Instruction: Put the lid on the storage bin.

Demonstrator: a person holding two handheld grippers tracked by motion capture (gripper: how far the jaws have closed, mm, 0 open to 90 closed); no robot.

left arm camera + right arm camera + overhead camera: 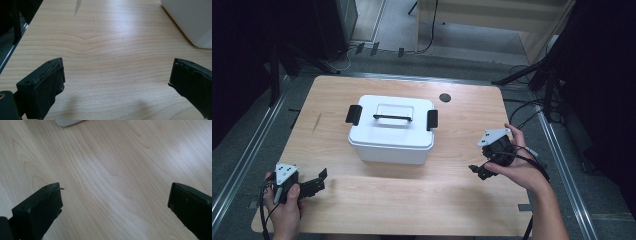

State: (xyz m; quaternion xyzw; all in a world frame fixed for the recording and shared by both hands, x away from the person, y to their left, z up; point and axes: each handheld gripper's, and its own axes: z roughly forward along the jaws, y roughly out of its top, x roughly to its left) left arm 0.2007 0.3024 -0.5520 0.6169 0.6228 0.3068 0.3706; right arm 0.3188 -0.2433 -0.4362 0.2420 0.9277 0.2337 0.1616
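White lidded box (391, 131) on wooden table (412, 200)

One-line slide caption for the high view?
Both open grippers, left and right, flank a closed white box on the wooden table.

I am looking down on my light wooden table (377, 200), which is carrying a white lidded box (391, 131) at its middle and a small dark disc (444, 97) behind it.

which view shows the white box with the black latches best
The high view: the whole white box sits mid-table with lid, handle and both latches visible. The left gripper view catches just a corner of it; the right gripper view a sliver at the top edge.
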